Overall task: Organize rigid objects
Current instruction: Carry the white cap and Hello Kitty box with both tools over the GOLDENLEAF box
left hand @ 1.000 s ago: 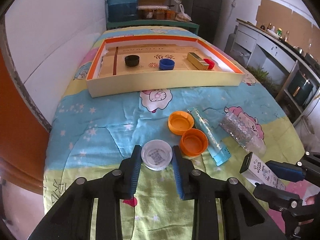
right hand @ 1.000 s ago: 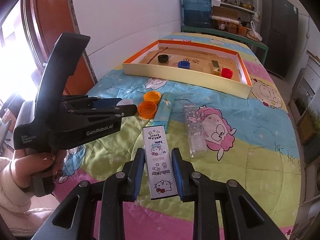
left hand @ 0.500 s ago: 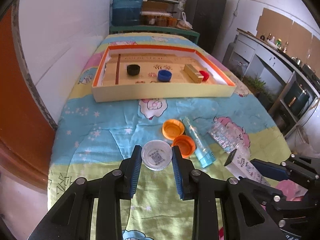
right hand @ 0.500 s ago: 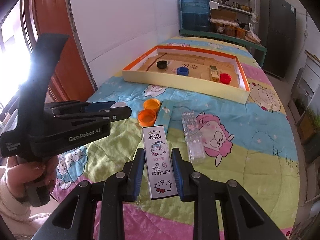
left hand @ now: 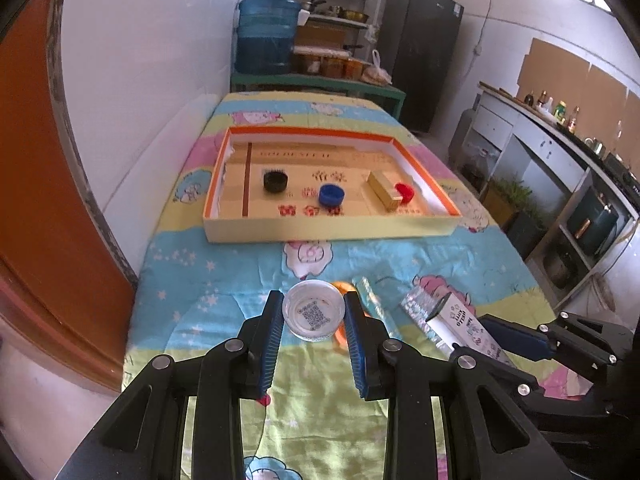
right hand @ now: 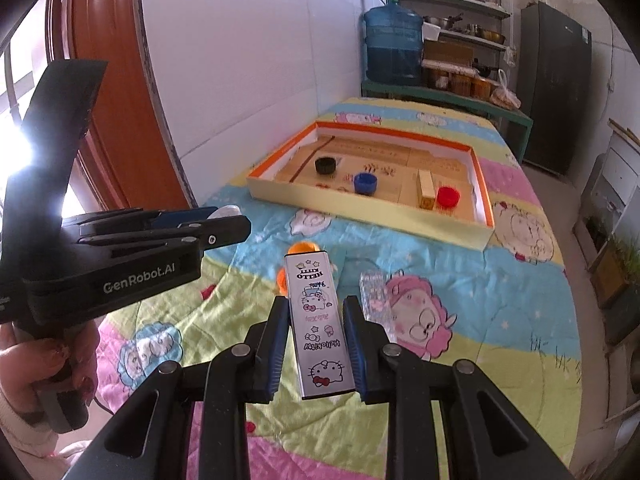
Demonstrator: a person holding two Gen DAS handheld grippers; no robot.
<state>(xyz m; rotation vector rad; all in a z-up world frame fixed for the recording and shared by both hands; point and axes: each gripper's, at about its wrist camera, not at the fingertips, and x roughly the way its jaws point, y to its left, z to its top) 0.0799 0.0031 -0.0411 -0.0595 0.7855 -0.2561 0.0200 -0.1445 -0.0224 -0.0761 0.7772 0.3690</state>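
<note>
My left gripper point(left hand: 313, 316) is shut on a clear round lid point(left hand: 313, 314) with a QR code and holds it above the blanket. My right gripper point(right hand: 315, 322) is shut on a white Hello Kitty box point(right hand: 319, 320), also lifted; it shows in the left wrist view point(left hand: 460, 320). The orange-rimmed tray point(left hand: 328, 234) lies ahead and holds a black cap point(left hand: 275, 181), a blue cap point(left hand: 331, 194), a gold box point(left hand: 384, 190) and a red cap point(left hand: 405, 192). Orange caps point(right hand: 301, 249) are mostly hidden behind the held things.
A clear blue tube point(left hand: 370, 292) and a glittery clear box point(right hand: 374, 300) lie on the cartoon blanket point(left hand: 208, 280). A white wall point(left hand: 140, 100) runs along the left. A water jug point(left hand: 266, 36) and shelves stand beyond the tray.
Both grippers have risen off the blanket with their loads, the lid and the Hello Kitty box. The view now sits higher, and the orange caps have slipped behind the held things.
</note>
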